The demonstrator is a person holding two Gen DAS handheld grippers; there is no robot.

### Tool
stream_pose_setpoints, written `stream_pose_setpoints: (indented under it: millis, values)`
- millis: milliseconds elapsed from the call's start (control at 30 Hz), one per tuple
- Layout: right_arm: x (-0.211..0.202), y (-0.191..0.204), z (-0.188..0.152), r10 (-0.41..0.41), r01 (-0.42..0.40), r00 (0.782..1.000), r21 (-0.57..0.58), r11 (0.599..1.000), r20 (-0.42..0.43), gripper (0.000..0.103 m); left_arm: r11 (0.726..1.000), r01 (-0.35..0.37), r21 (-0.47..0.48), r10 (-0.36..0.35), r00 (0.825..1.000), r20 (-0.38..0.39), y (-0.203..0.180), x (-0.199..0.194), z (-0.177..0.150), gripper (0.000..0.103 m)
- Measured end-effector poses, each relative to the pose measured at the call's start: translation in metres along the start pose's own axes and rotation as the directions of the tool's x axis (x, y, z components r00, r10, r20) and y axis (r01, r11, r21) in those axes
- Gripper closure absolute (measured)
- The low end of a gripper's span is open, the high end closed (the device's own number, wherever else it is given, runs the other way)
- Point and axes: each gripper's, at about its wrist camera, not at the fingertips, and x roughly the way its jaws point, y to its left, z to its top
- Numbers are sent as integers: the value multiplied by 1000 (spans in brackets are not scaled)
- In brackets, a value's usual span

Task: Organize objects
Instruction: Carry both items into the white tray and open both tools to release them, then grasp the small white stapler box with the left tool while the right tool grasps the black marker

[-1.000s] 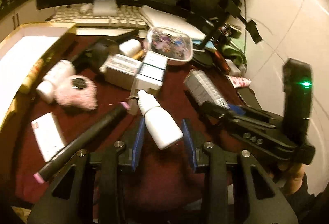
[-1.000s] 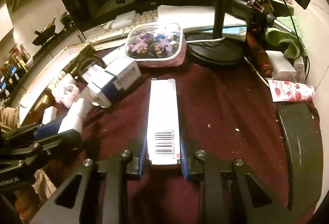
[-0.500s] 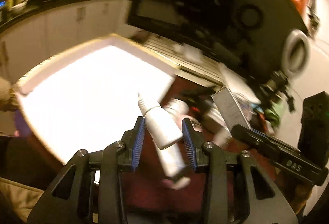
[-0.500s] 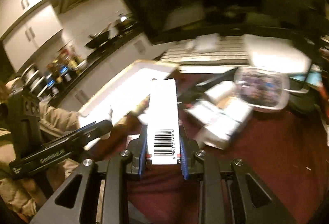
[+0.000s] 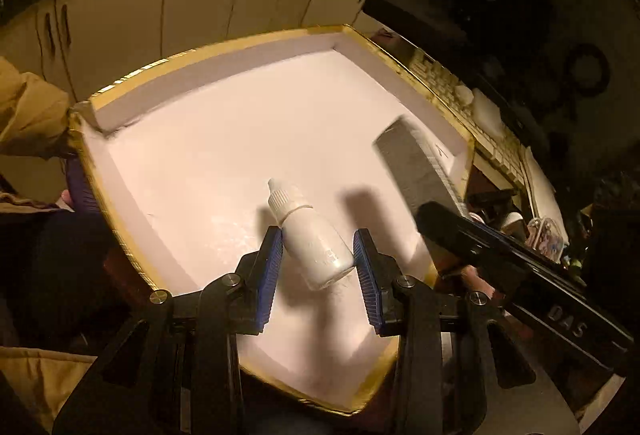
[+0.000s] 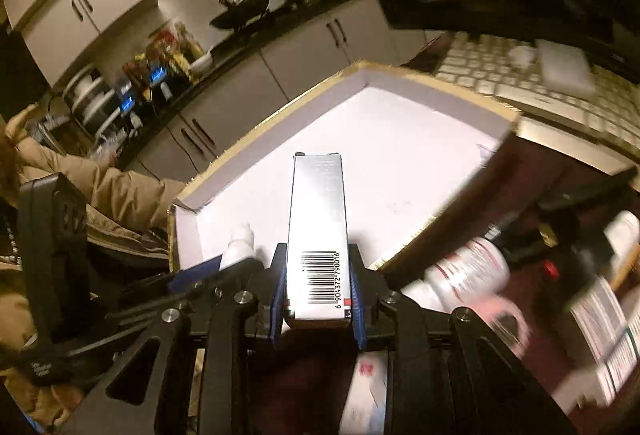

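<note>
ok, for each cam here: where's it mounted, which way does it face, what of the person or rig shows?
Left wrist: on the left gripper, looking down into the white tray; dropper bottle between its pads; right gripper and tan sleeve in view.
Right wrist: on the right gripper, facing the tray's rim and kitchen cabinets; barcoded box clamped; left gripper low left.
Shared: tray, box, bottle, keyboard.

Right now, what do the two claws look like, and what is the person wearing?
Both are black. The left claw has two thick black fingers with blue ribbed pads and round silver screws at the joints. The right claw looks the same: black arms, blue pads, silver screws. From the left wrist view, its long black side shows pale letters. The person wears a tan puffy jacket sleeve.
</note>
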Motion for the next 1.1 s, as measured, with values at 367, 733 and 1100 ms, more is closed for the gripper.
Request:
stream_pose_setpoints:
  millis: [367,733,1100]
  values:
    - [25,3,2,-1,-1,999,-43,999,-50,76,1000,-10,30,10,1000,-20,12,-13,-1,66]
    - [12,9,5,-17,16,999,-51,999,-31,55,997,7,-77,-1,997,71,8,-26,-6,55]
    - [-72,-33,-55,19,-28,998,127,992,68,54,991,40,126,-56,990,127,-50,-40,-25,53]
